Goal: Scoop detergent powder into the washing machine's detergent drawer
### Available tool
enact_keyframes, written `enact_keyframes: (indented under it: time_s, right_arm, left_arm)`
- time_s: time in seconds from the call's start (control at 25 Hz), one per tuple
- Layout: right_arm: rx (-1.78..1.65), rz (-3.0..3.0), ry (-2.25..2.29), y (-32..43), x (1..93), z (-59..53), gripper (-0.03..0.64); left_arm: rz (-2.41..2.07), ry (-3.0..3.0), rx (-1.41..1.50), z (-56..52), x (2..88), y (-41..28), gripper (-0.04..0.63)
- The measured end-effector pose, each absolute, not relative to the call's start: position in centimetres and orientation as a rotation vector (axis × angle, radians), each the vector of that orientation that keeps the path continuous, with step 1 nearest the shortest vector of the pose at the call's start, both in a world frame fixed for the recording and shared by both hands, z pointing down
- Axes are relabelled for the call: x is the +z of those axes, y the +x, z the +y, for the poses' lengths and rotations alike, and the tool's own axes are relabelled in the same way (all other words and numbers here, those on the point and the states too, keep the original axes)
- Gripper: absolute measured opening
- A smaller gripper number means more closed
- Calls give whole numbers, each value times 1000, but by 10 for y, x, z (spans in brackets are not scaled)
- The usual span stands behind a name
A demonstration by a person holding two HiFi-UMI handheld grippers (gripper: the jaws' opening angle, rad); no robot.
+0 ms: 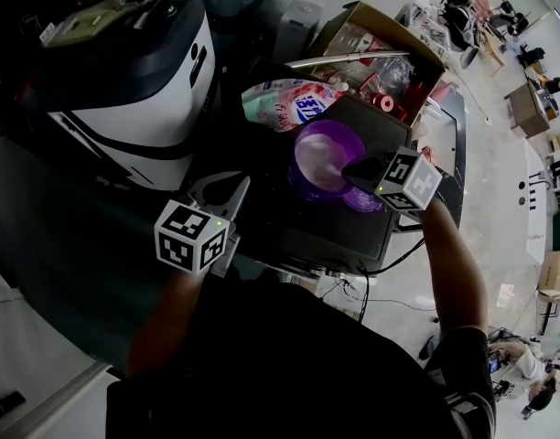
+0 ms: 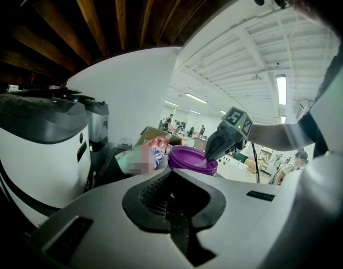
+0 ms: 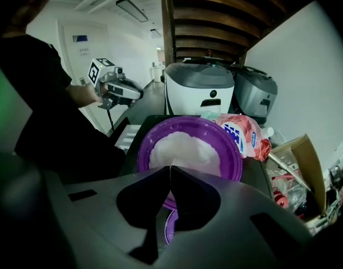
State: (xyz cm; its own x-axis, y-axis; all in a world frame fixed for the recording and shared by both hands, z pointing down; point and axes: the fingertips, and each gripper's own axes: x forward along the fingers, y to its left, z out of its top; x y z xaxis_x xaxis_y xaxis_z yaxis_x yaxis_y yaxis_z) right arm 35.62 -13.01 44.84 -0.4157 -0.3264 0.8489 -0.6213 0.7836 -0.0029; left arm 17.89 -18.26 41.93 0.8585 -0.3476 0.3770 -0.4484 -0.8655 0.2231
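A purple bowl (image 1: 324, 154) (image 3: 188, 150) (image 2: 188, 157) of white detergent powder stands on a dark machine top (image 1: 353, 236). My right gripper (image 1: 353, 167) (image 3: 170, 170) is at the bowl's near rim, jaws shut. A small purple scoop (image 3: 169, 228) (image 1: 362, 199) shows under the jaws and seems held by them. In the left gripper view the right gripper (image 2: 208, 154) dips a pale tip into the bowl. My left gripper (image 1: 236, 188) (image 2: 172, 172) hovers left of the bowl, shut and holding nothing. No detergent drawer can be made out for certain.
A white washing machine (image 1: 134, 80) (image 3: 199, 86) (image 2: 37, 144) with a dark lid stands at the left. A pink and blue detergent bag (image 1: 289, 101) (image 3: 244, 134) lies behind the bowl. An open cardboard box (image 1: 381, 53) of oddments is beyond. A white ribbed part (image 3: 126, 136) sits beside the bowl.
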Motion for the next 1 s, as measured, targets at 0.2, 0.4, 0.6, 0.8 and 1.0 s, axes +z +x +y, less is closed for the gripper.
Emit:
enact_keyframes:
  time_s: [0.2, 0.4, 0.6, 0.8, 1.0]
  right_arm:
    - [473, -2100, 744, 357, 448, -132, 20]
    - [571, -2146, 822, 348, 426, -136, 20]
    - [648, -2190, 855, 364, 441, -133, 19]
    - [673, -2240, 895, 366, 434, -133, 18]
    - [726, -2297, 998, 374, 424, -132, 18]
  left_arm:
    - [-598, 2730, 477, -181, 419, 181, 8]
    - [-596, 2728, 489, -179, 421, 183, 8]
    - [-590, 2729, 495, -174, 421, 188, 8]
    - [-588, 2733, 496, -170, 422, 193, 8]
    - [-589, 2735, 495, -161, 421, 200, 8]
